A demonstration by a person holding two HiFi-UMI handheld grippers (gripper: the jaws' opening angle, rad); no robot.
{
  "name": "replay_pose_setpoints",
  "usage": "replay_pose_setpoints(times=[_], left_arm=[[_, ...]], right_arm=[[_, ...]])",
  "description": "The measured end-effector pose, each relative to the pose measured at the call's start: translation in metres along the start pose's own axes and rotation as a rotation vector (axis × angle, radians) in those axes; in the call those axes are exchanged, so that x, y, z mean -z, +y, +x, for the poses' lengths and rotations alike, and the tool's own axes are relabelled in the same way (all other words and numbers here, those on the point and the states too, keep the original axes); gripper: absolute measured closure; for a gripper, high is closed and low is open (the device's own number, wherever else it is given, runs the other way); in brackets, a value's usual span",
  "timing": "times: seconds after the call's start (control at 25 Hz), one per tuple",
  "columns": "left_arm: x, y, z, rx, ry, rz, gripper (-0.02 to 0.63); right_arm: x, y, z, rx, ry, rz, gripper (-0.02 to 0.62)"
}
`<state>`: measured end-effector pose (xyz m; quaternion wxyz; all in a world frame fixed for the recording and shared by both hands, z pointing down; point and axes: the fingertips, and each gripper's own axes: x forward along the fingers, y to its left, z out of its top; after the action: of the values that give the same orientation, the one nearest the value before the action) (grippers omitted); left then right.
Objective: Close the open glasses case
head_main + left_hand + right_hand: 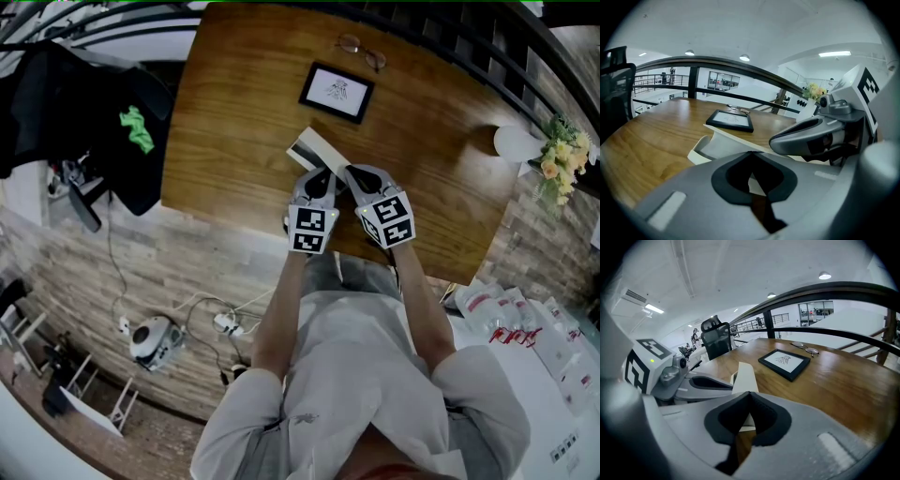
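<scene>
The white glasses case (312,153) lies open on the wooden table (234,122), its lid tilted up. Both grippers sit side by side at its near end. My left gripper (321,176) is shut, and its tips meet just before the case's tray (715,146) with nothing between them. My right gripper (354,173) is shut too, its tips close behind the raised lid (745,377). Each gripper view shows the other gripper alongside: the right gripper (811,136) and the left gripper (696,381). Whether either gripper touches the case is hidden.
A black-framed picture (336,92) lies beyond the case, with a pair of glasses (362,50) further back near the railing. A white round object (517,142) and yellow flowers (562,155) stand at the table's right end. An office chair (716,339) is at the left.
</scene>
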<state>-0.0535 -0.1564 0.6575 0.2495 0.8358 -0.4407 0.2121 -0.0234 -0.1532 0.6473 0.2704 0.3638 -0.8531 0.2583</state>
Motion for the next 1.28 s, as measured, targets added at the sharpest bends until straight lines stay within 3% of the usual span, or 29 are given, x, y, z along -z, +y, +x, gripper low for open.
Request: replay_pose_setpoints(times=[1.28], left_arm=[[0.024, 0.007, -0.010, -0.023, 0.037, -0.022, 0.586]], right_arm=[[0.011, 0.019, 0.003, -0.026, 0.017, -0.023, 0.592]])
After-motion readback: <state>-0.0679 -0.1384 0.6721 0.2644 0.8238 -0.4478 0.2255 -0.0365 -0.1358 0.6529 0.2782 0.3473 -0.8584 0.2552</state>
